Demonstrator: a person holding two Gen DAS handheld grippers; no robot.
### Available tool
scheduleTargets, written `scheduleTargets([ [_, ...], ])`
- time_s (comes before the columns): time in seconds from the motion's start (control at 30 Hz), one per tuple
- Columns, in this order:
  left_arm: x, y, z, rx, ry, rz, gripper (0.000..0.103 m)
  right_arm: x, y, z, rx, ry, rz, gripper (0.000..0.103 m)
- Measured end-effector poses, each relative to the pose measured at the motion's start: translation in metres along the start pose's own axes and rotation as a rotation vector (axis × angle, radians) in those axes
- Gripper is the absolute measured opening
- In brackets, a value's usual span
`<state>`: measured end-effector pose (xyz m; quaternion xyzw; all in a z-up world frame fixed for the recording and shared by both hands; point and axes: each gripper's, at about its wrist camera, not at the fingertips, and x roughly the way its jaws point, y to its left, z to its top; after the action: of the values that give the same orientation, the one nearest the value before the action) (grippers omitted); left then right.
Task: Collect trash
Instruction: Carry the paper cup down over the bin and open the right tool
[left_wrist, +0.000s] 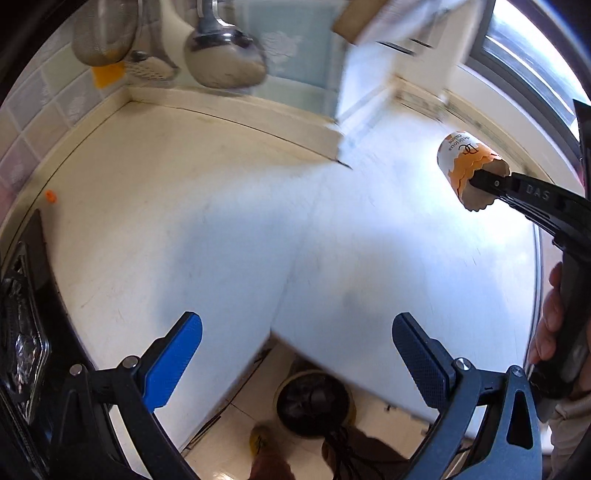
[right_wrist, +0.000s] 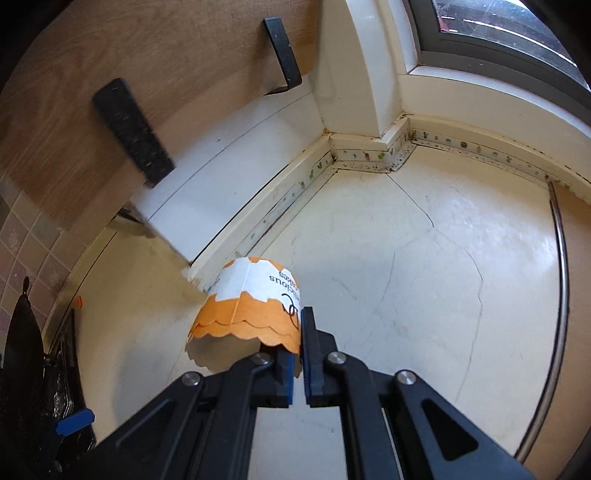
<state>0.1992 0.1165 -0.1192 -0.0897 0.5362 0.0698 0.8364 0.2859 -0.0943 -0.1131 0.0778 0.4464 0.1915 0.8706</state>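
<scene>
In the right wrist view, nearest the lens, the right gripper is being kept clenched on the wall of a paper cake cup, one blue-padded finger inside the cup and the other outside against its orange side. The cup is being held tilted, its scalloped orange rim towards the camera and its white printed base pointing away, clear of the cream countertop below it. Beyond the cup, a white backsplash ledge edged with a cactus-patterned strip is being shown, and above that a wooden board with two dark brackets is being seen blurred. A window frame is being shown at the far upper right.

In the left wrist view, the left gripper is being held released, its two blue fingers standing wide apart with nothing between them. Below them the countertop's edge is being overlooked, with a dark round bin on the tiled floor beneath. At the right edge a hand is being seen wrapped round the black handle of the other tool. Further out, up and to the right, the same cup is being carried in the air above the counter. At the far left a small orange scrap is lying by the wall, and metal utensils are hanging at the back
</scene>
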Motion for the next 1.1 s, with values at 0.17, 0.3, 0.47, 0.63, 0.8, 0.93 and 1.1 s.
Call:
scheduleTargets([
  [0.17, -0.023, 0.004, -0.031, 0.137, -0.032, -0.064, 0.102, -0.041, 0.015, -0.057, 0.065, -0.007, -0.067, 0.003],
  [0.3, -0.036, 0.011, -0.058, 0.233, -0.058, -0.113, 0.102, -0.069, 0.029, -0.108, 0.134, -0.013, -0.132, 0.003],
  [0.47, -0.035, 0.016, -0.089, 0.303, -0.024, -0.162, 0.102, -0.089, 0.045, -0.163, 0.185, 0.013, -0.195, 0.003],
  [0.63, -0.026, 0.012, -0.116, 0.342, 0.028, -0.191, 0.102, -0.101, 0.060, -0.201, 0.152, 0.056, -0.241, 0.003],
  [0.8, -0.017, 0.010, -0.129, 0.349, 0.066, -0.199, 0.102, -0.104, 0.062, -0.228, 0.128, 0.092, -0.261, 0.003],
  [0.93, -0.009, 0.008, -0.139, 0.336, 0.091, -0.198, 0.102, -0.096, 0.054, -0.246, 0.153, 0.138, -0.246, 0.003],
  [1.1, 0.001, 0.001, -0.164, 0.365, 0.113, -0.178, 0.102, -0.086, 0.044, -0.266, 0.160, 0.181, -0.242, 0.003],
])
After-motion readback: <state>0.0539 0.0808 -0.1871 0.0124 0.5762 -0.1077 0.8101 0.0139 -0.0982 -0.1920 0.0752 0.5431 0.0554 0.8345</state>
